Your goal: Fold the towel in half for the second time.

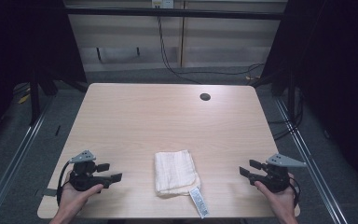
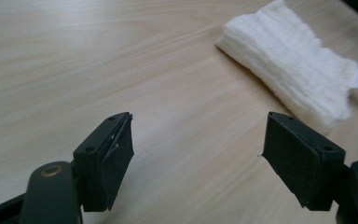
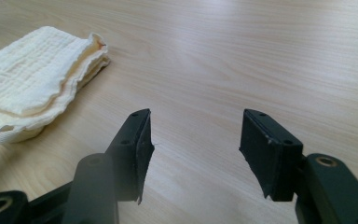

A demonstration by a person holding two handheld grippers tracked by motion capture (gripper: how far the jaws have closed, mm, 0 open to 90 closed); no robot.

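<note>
Cream cotton, folded into a thick pad, is the workpiece: the cloth (image 1: 176, 171) lies flat at the near middle of the table (image 1: 168, 116), its white care label (image 1: 199, 201) trailing off the near right corner toward the table's near edge. The left gripper (image 1: 110, 172) rests low at the near left and the right gripper (image 1: 250, 169) at the near right, each well apart from the cloth and pointing inward at it. Both sets of jaws stand wide with nothing between them.

The fold looks finished, so the step in hand appears to be release and stand-off. To do it well, keep the jaws wide, hold both tools clear of the stacked edges, and avoid snagging the label, which could drag the layers open.

The pale wood-grain surface is otherwise bare up to a round cable hole (image 1: 205, 97) at the far right. Beyond it: grey floor, a dark frame, black curtains at both sides, and cables against a light far wall.
</note>
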